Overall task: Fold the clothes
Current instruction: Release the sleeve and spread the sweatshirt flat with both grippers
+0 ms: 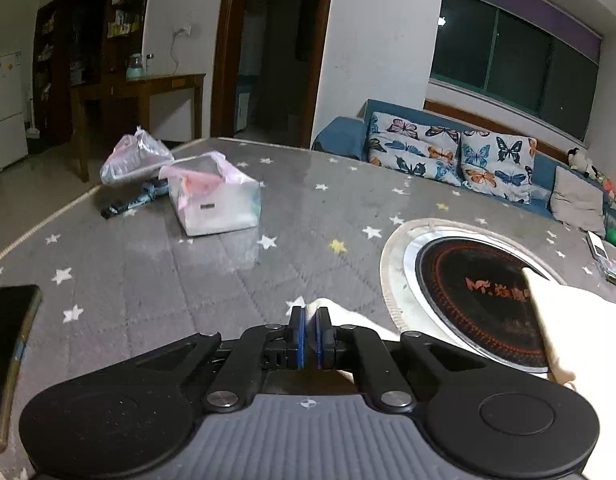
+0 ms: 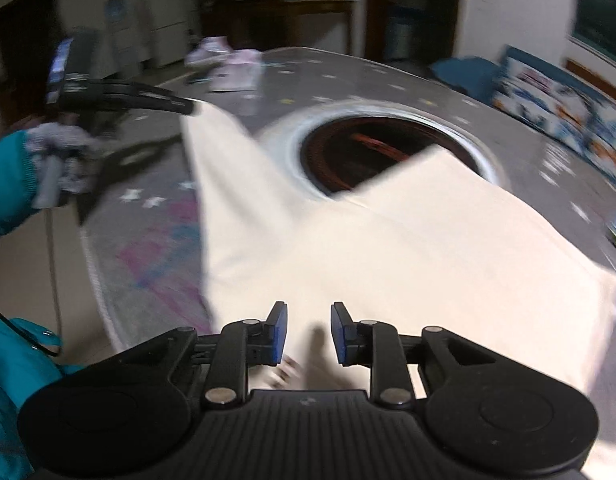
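Observation:
A cream garment (image 2: 408,248) lies on the grey star-patterned table (image 1: 167,264), partly over the round black cooktop (image 1: 480,292). My left gripper (image 1: 310,314) is shut on a corner of the garment (image 1: 568,328) and holds it lifted off the table; in the right wrist view the left gripper (image 2: 187,107) shows at the upper left with the cloth hanging from it. My right gripper (image 2: 306,330) is open above the near part of the garment, with nothing between its blue pads (image 2: 279,332).
Two plastic bags (image 1: 215,200) and a dark pen-like item (image 1: 131,202) lie on the far left of the table. A phone (image 1: 11,344) lies at the left edge. A remote (image 1: 600,252) is at the right. A sofa with butterfly cushions (image 1: 452,152) stands behind.

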